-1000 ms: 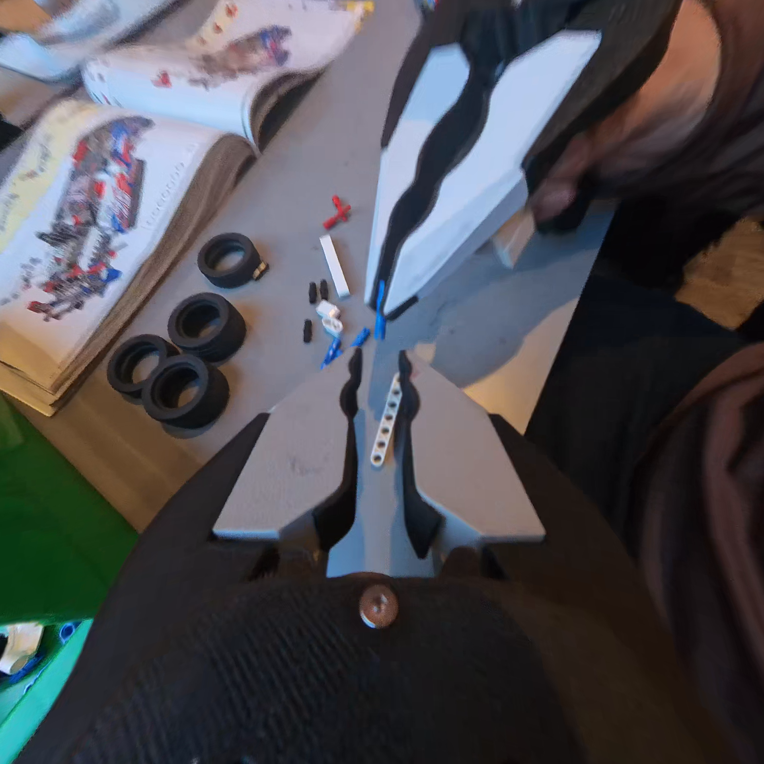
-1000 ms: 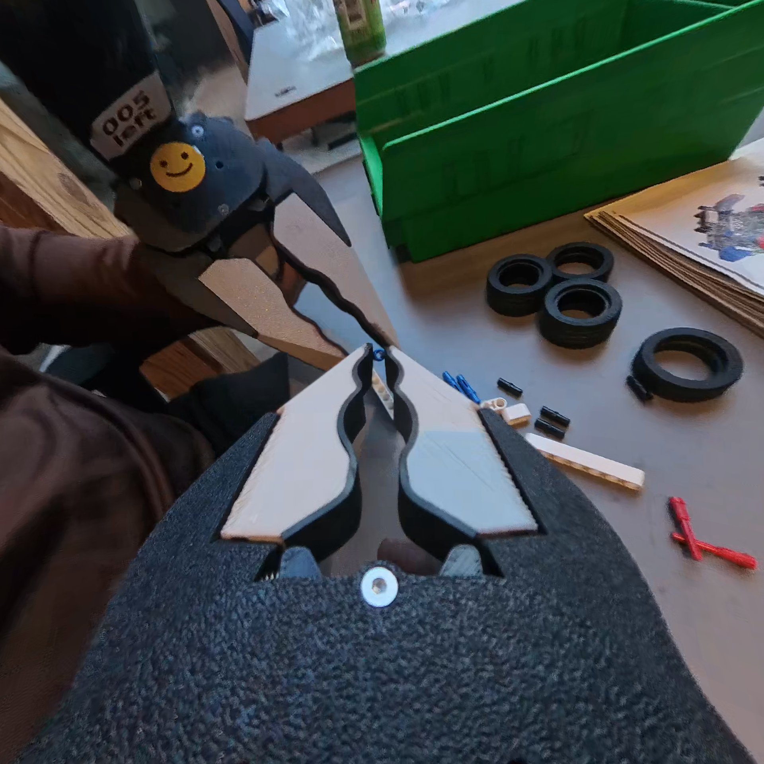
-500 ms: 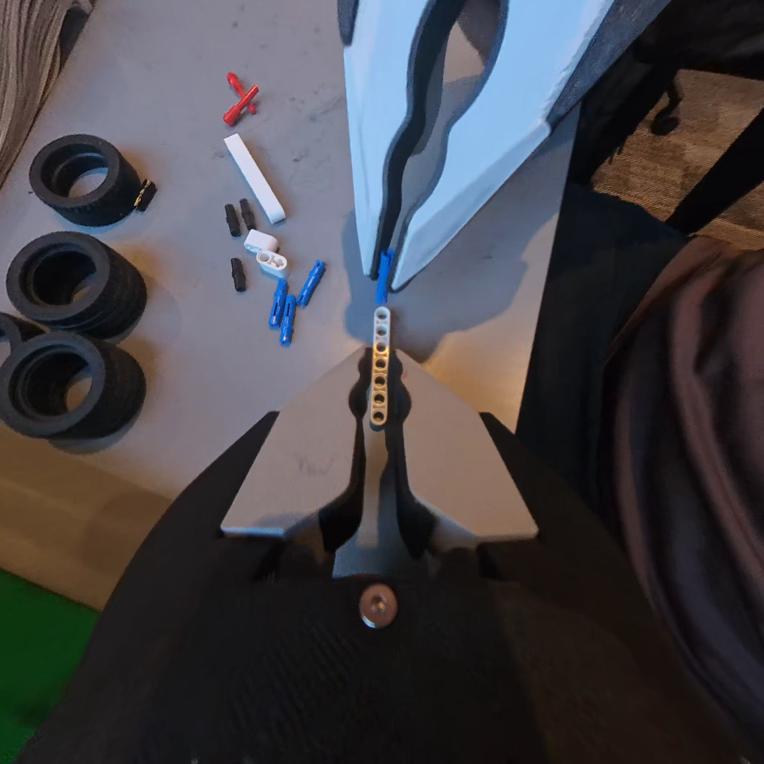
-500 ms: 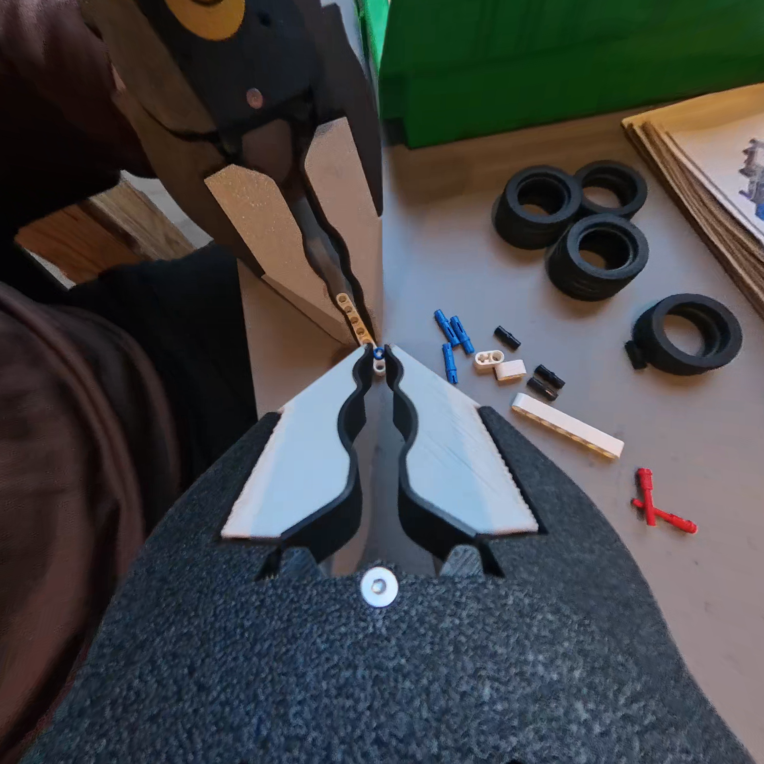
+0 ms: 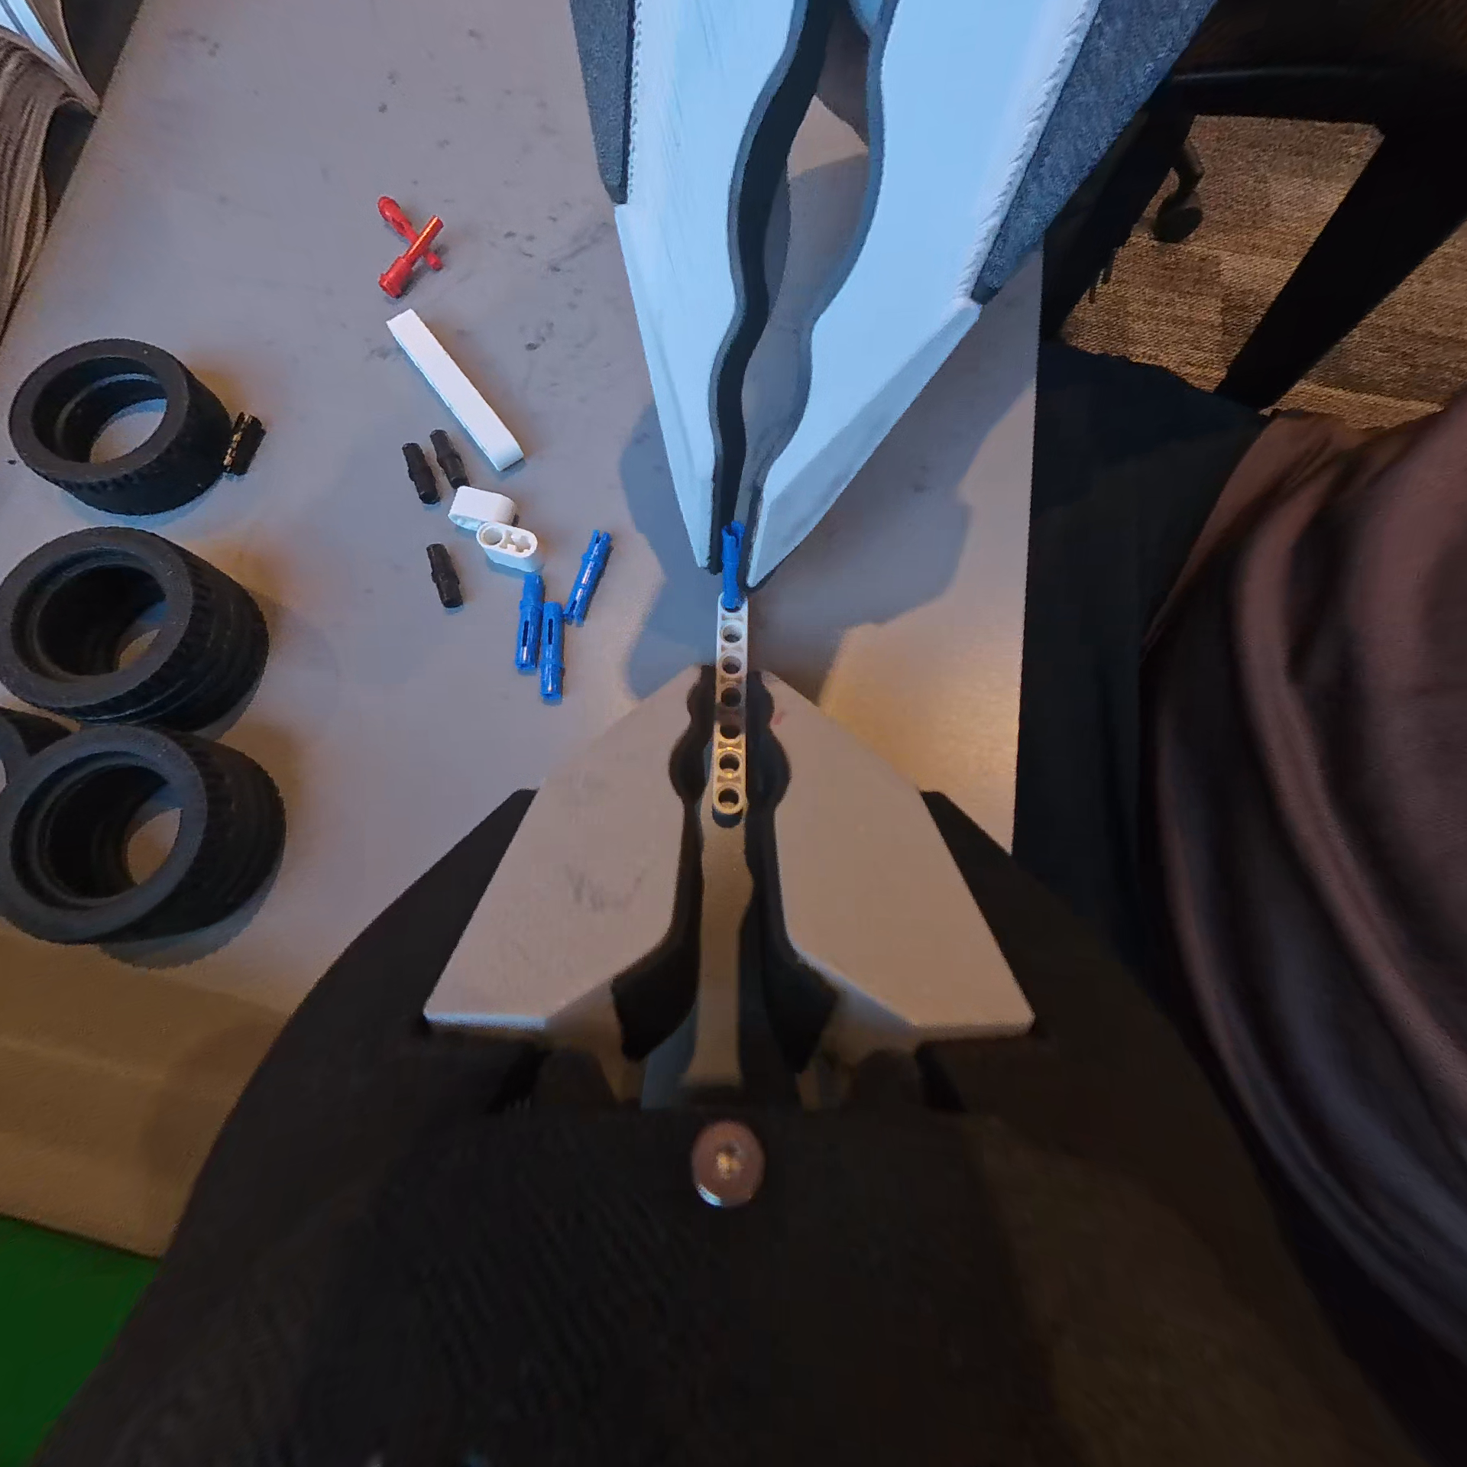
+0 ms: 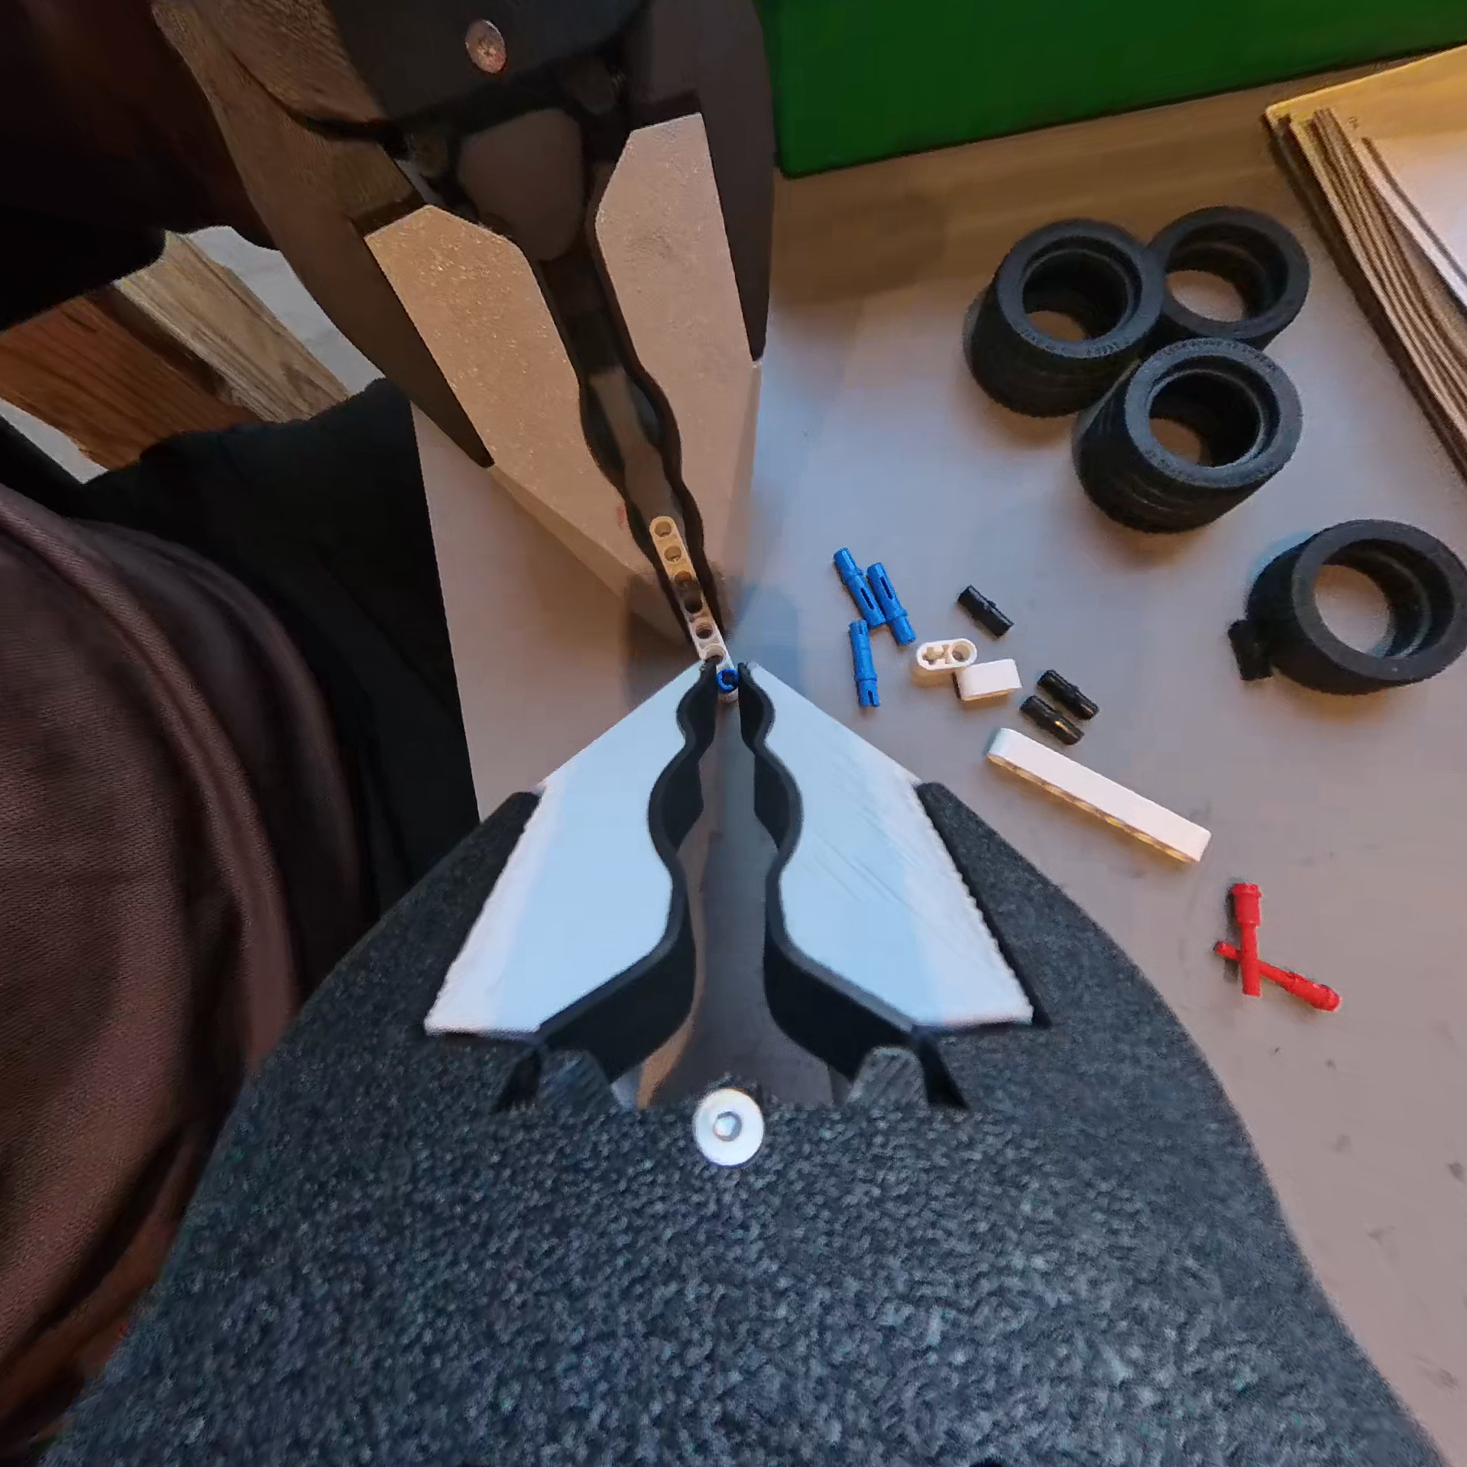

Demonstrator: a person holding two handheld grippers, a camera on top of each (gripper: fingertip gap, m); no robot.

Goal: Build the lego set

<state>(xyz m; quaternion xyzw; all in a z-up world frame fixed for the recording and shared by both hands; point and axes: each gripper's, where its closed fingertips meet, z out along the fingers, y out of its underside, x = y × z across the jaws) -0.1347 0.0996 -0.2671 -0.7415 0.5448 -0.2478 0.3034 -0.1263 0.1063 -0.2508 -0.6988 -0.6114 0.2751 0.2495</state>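
Left wrist view: left gripper [image 5: 730, 691] clenched on a thin white perforated plastic beam [image 5: 731, 698], whose far end sticks out past the tips. Right gripper [image 5: 734, 567] comes in from the far side, tip to tip, pinching a short blue plastic pin [image 5: 730, 556]; pin meets the beam's end hole, seating depth not clear.

Right wrist view: same joint, blue pin [image 6: 725, 679] end-on between the right gripper [image 6: 724, 675] tips, beam [image 6: 689, 591] running away into the left gripper [image 6: 698, 627].

On the grey tabletop [image 5: 333, 198], left of the grippers: three loose blue pins [image 5: 556, 611], two small white two-hole links [image 5: 496, 528], black pins [image 5: 433, 472], a long white smooth-sided beam [image 5: 454, 389], two crossed red axle pins [image 5: 409, 246] farther off. Four black rubber tyres [image 5: 127, 635] at far left, well apart from the joint.
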